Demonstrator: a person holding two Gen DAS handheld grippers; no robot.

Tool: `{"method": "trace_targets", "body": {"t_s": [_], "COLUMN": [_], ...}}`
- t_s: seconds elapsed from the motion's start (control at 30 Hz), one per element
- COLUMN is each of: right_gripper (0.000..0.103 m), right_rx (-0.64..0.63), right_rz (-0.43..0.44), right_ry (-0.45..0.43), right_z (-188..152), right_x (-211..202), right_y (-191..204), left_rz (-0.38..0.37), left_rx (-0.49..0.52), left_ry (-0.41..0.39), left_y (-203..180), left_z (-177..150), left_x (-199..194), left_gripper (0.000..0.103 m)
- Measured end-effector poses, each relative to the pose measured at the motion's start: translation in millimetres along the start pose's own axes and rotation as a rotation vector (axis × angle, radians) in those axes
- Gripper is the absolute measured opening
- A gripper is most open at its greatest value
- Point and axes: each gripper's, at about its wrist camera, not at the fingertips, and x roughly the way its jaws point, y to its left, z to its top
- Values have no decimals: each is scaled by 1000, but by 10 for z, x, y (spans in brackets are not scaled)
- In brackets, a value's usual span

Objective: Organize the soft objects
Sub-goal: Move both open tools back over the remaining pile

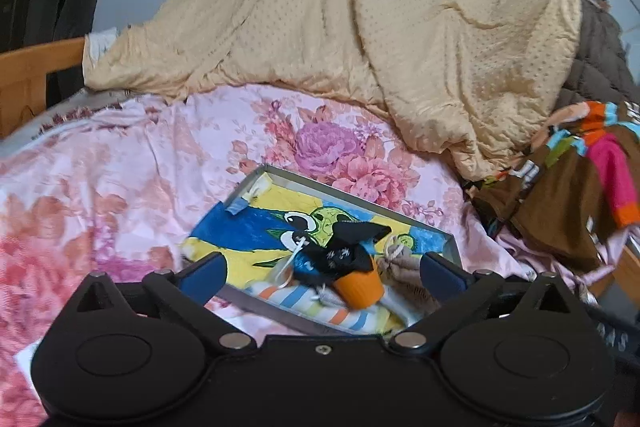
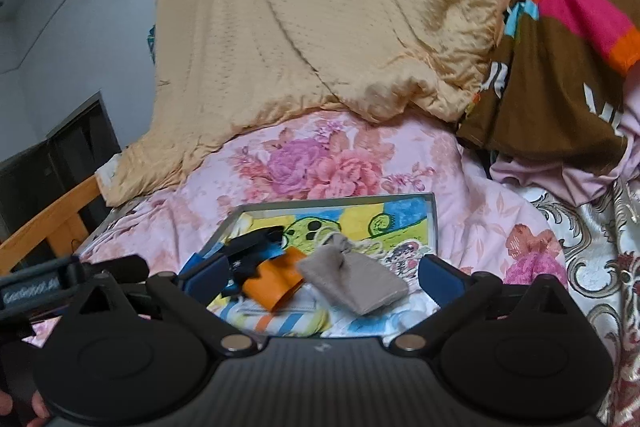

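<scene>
On the pink floral bedsheet (image 1: pixel 120 163) lies a shallow tray (image 2: pixel 434 223) lined with a cartoon drawing, holding a black-and-orange pouch (image 1: pixel 348 271) with a beige drawstring pouch (image 2: pixel 352 279) just at its 3 o'clock (both rest on a striped cloth (image 1: pixel 304 301)). The left gripper (image 1: pixel 322 269) and right gripper (image 2: pixel 320 273) hover over the tray, jaws spread wide, gripping nothing. A tan quilt (image 1: pixel 360 27) is heaped at 12 o'clock, with brown patterned clothing (image 2: pixel 560 67) at 2 o'clock.

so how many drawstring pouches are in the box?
2 clearly visible. A beige drawstring pouch lies right of centre in the box; a black-and-orange drawstring pouch lies touching its left side. Others may be hidden beneath.
</scene>
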Motion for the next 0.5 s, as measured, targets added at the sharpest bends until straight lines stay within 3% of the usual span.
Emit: {"method": "trace_targets", "body": {"t_s": [0.27,0.5], "right_gripper": [103,103], "right_rx": [-70,-191], "right_rz": [-1,13], "right_ry": [-50,-72], "right_z": [-259,-580], "right_x": [-408,-702], "right_y": [294,621], "left_rz": [-3,14], "left_rx": [15,40], "left_ry": [-24,4], "left_y": [256,598], "left_z": [-196,-417], "left_x": [-497,-795], "left_gripper": [102,102]}}
